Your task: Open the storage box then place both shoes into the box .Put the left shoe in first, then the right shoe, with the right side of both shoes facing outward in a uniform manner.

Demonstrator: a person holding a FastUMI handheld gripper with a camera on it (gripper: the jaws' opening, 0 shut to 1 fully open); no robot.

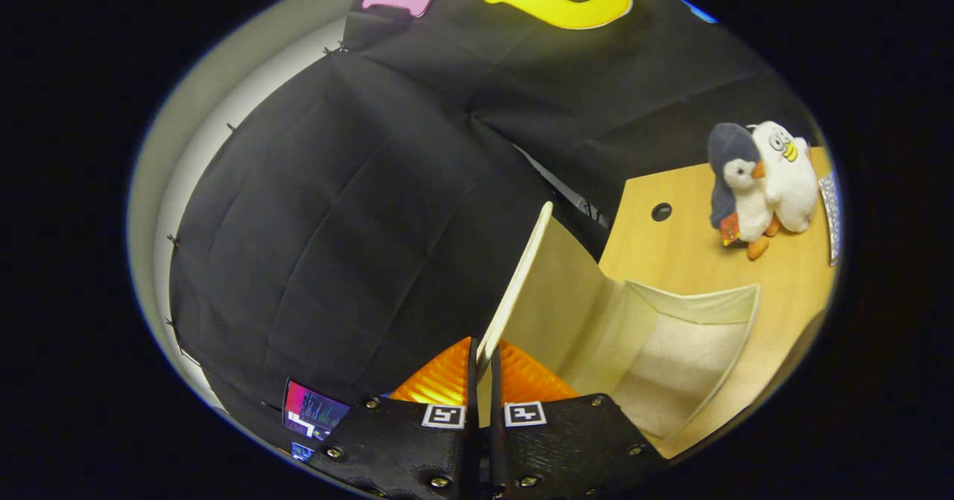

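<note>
Nearest: gripper pinched nearly shut on the edge of the lid, one finger on each face, holding it raised and tilted up from the box. Risk, as a judgement: thin flap slipping out of the pinch and dropping shut, or the light box dragging across the table if pulled too far. Just beyond the fingers: cream fabric box standing open, soft walls, pale bare interior, no shoe inside. Farther back on the wooden table: two plush birds, well apart from the box.
</note>
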